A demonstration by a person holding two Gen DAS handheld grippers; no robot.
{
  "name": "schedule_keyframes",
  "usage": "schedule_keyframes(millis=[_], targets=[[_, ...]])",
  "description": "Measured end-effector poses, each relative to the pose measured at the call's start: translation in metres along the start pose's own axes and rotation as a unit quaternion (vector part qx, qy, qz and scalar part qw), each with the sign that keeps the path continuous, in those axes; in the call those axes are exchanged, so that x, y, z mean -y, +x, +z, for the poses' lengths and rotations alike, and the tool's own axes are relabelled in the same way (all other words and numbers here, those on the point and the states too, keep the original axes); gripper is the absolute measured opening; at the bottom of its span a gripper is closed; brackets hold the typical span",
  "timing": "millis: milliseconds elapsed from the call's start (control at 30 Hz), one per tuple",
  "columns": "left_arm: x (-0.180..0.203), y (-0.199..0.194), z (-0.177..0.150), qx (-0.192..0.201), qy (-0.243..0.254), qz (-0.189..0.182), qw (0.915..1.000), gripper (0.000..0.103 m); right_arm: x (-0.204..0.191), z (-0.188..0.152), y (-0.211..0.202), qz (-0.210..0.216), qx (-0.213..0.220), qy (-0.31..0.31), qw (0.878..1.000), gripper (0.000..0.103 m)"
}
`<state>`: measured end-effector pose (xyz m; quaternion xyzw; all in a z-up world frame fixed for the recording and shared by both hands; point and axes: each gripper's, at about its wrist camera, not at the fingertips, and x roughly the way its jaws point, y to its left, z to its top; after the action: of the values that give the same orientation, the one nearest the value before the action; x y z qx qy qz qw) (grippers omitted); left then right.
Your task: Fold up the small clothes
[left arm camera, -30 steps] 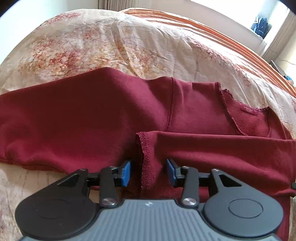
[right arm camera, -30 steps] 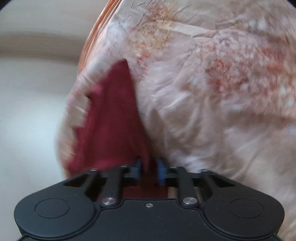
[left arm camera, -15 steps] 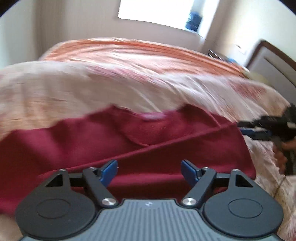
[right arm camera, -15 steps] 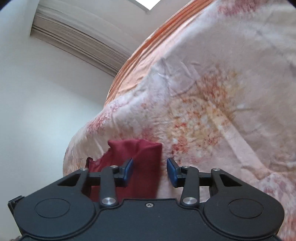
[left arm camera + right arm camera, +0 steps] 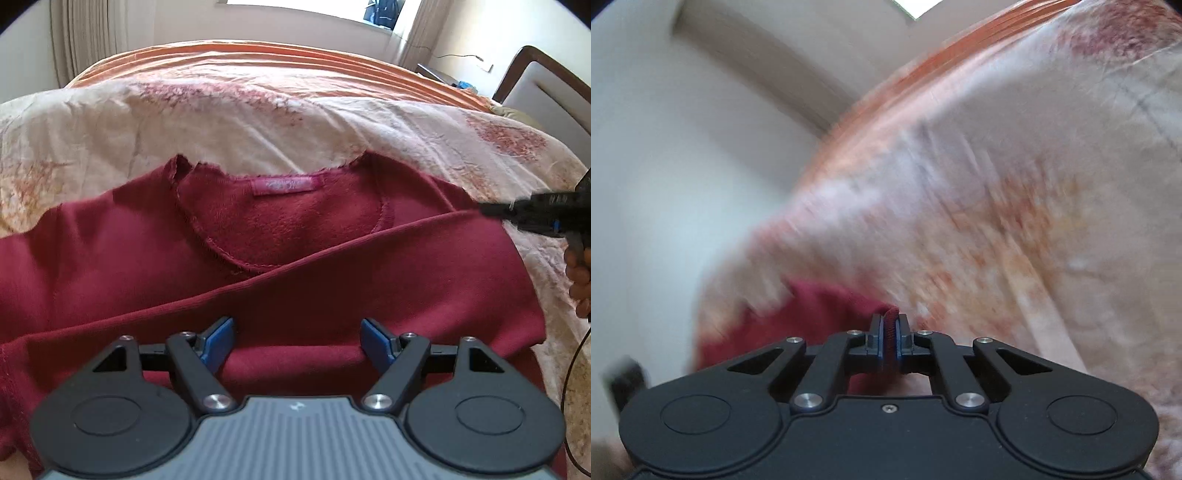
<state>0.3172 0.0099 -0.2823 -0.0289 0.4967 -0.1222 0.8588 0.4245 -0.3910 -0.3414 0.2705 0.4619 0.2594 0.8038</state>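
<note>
A dark red sweater (image 5: 280, 236) lies on the bed with its neckline and pink label (image 5: 288, 184) facing away from me. One sleeve is folded across the body. My left gripper (image 5: 297, 341) is open and empty, low over the sweater's near part. My right gripper (image 5: 889, 341) is shut on a fold of the red sweater (image 5: 820, 314). It also shows in the left wrist view (image 5: 532, 214) at the sweater's right shoulder edge, held by a hand.
The bed has a cream floral cover (image 5: 258, 110) with an orange striped blanket (image 5: 258, 55) behind. A headboard (image 5: 546, 88) stands at the right, curtains (image 5: 88, 33) and a window at the back. The right wrist view is blurred by motion.
My left gripper let go of the sleeve cuff, opened wide and swung to face the neckline. My right gripper opened, then shut on the sweater's edge.
</note>
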Motion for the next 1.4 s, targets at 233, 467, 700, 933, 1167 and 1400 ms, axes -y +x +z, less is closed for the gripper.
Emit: schedule_keyframes(millis=[233, 467, 700, 933, 1167, 1400], targets=[[0.006, 0.002, -0.003, 0.004, 0.019, 0.003, 0.9998, 0.084, -0.04, 0.024, -0.008, 0.059, 0.077, -0.006, 0.995, 0.033], [0.009, 0.002, -0.008, 0.008, 0.043, 0.009, 0.999, 0.09, -0.088, 0.036, 0.076, -0.007, -0.031, -0.083, 0.996, 0.032], [-0.029, -0.046, -0.03, 0.07, 0.016, 0.04, 0.9966, 0.097, -0.127, 0.007, 0.019, 0.093, 0.038, -0.045, 0.994, 0.082], [-0.107, -0.073, -0.067, 0.059, -0.081, 0.106, 0.9893, 0.093, -0.149, -0.061, -0.007, 0.084, 0.016, -0.003, 0.996, 0.082], [-0.175, -0.128, -0.106, 0.084, -0.148, 0.131, 0.9767, 0.095, -0.204, -0.101, 0.003, 0.067, -0.035, -0.033, 0.997, 0.082], [-0.324, -0.191, -0.168, 0.103, -0.293, 0.184, 0.9328, 0.094, -0.26, -0.125, 0.03, 0.066, -0.061, -0.06, 0.994, 0.083]])
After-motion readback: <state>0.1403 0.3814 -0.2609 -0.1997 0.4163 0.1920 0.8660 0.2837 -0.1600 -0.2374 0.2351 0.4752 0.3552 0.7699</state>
